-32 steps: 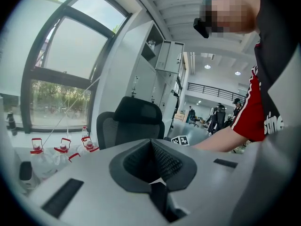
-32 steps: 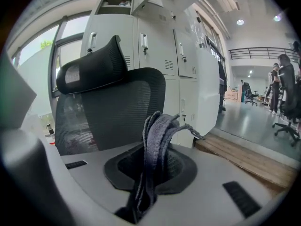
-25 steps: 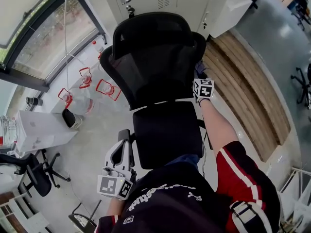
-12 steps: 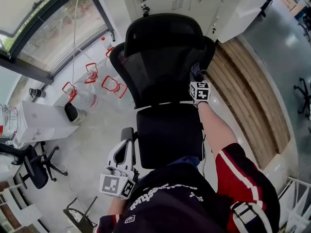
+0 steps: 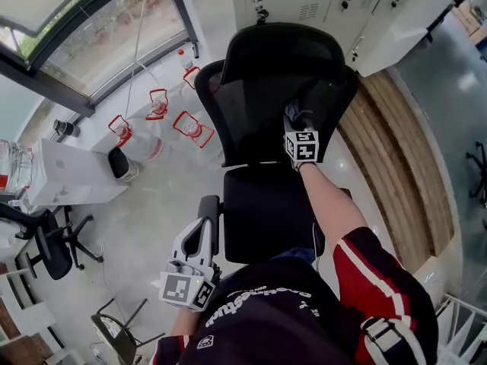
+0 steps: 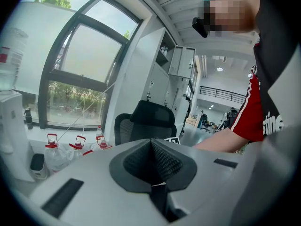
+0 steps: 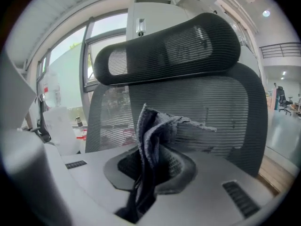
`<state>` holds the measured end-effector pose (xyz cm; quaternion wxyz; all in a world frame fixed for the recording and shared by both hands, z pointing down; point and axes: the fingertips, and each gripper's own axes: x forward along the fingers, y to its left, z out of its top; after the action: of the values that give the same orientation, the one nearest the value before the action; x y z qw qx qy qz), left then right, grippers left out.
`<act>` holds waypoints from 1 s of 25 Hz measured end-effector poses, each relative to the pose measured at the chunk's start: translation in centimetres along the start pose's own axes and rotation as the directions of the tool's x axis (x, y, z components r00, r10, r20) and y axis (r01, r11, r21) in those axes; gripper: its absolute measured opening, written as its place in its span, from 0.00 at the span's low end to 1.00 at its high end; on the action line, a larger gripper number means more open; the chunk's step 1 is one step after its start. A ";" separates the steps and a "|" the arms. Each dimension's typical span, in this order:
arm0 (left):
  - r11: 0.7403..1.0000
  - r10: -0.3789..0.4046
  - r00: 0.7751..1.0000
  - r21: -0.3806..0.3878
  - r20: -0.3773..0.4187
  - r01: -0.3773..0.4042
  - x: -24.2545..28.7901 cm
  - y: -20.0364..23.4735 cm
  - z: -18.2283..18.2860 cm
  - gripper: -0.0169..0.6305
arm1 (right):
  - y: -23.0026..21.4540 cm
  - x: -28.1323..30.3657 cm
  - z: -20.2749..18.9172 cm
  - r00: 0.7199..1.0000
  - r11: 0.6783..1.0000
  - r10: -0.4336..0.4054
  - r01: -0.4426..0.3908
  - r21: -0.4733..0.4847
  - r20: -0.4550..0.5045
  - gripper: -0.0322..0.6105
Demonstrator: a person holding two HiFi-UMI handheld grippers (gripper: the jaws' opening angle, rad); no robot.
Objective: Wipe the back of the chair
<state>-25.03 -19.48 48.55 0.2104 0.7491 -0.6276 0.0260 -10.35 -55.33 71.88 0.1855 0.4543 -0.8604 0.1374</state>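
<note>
My right gripper [image 7: 151, 171], jaws clamped on a grey cloth [image 7: 157, 128], faces the office chair's mesh backrest [image 7: 216, 107]; best press flat, stroke broadly; my left gripper [image 6: 151, 171], jaws together and empty, hangs beside the seat [image 5: 266, 211].

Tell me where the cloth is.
The grey cloth is clamped in the right gripper, close before the chair's mesh backrest, below the headrest in the right gripper view.
</note>
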 end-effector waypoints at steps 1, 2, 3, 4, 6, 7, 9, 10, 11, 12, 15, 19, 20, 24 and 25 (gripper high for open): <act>1.000 0.006 1.000 -0.003 0.000 -0.006 -0.2 0.3 -0.1 0.06 | 1.3 0.5 0.2 1.000 1.000 0.021 -0.021 -0.006 0.003 0.15; 1.000 0.011 1.000 -0.005 0.000 -0.011 -0.3 0.7 -0.1 0.06 | 2.7 1.0 0.5 0.999 0.999 0.043 -0.043 -0.013 0.006 0.15; 1.000 0.018 1.000 -0.008 -0.001 -0.018 -0.5 1.0 -0.2 0.06 | 4.0 1.4 0.7 0.998 0.998 0.066 -0.066 -0.021 0.007 0.15; 1.000 0.025 1.000 -0.011 -0.001 -0.025 -0.6 1.3 -0.2 0.06 | 5.3 1.9 0.9 0.996 0.996 0.089 -0.089 -0.028 0.007 0.15; 0.999 0.043 0.999 -0.018 0.001 -0.043 -0.7 2.0 -0.2 0.06 | 7.8 2.9 1.3 0.991 0.991 0.132 -0.131 -0.040 0.009 0.15; 0.998 0.052 0.999 -0.021 0.003 -0.052 -0.9 2.3 -0.2 0.06 | 9.0 3.3 1.5 0.988 0.987 0.152 -0.151 -0.045 0.010 0.15; 0.997 0.070 0.998 -0.028 0.005 -0.070 -1.4 2.8 -0.2 0.06 | 11.6 4.1 1.9 0.982 0.980 0.191 -0.190 -0.054 0.011 0.15; 0.996 0.079 0.997 -0.031 0.006 -0.079 -1.7 3.1 -0.2 0.06 | 12.8 4.4 2.0 0.978 0.976 0.209 -0.208 -0.059 0.012 0.15; 0.996 0.087 0.996 -0.035 0.006 -0.087 -2.0 3.5 -0.2 0.06 | 13.9 4.7 2.1 0.974 0.972 0.225 -0.224 -0.064 0.011 0.15; 0.995 0.096 0.995 -0.039 0.006 -0.095 -2.2 3.8 -0.3 0.06 | 14.9 5.0 2.2 0.971 0.968 0.241 -0.240 -0.069 0.010 0.15; 0.992 0.120 0.993 -0.050 0.007 -0.120 -2.7 4.8 -0.5 0.06 | 17.7 6.0 2.4 0.960 0.957 0.281 -0.280 -0.080 0.005 0.15; 0.988 0.145 0.989 -0.060 0.010 -0.144 -3.2 5.7 -0.6 0.06 | 21.4 7.0 2.6 0.941 0.938 0.337 -0.336 -0.085 -0.006 0.15; 0.987 0.150 0.989 -0.062 0.009 -0.149 -3.3 5.8 -0.6 0.06 | 22.2 7.2 2.6 0.936 0.932 0.353 -0.352 -0.086 -0.010 0.15; 0.983 0.170 0.985 -0.066 0.009 -0.169 -4.0 6.2 -0.6 0.06 | 25.8 7.7 2.5 0.904 0.901 0.426 -0.427 -0.079 -0.037 0.15; 0.983 0.173 0.985 -0.066 0.010 -0.172 -4.1 6.3 -0.7 0.06 | 26.7 7.7 2.4 0.893 0.889 0.448 -0.450 -0.078 -0.044 0.15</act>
<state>-31.75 -16.19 49.68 0.2265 0.6848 -0.6925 0.0179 -37.01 -47.29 71.31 0.1786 0.2330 -0.9448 0.1452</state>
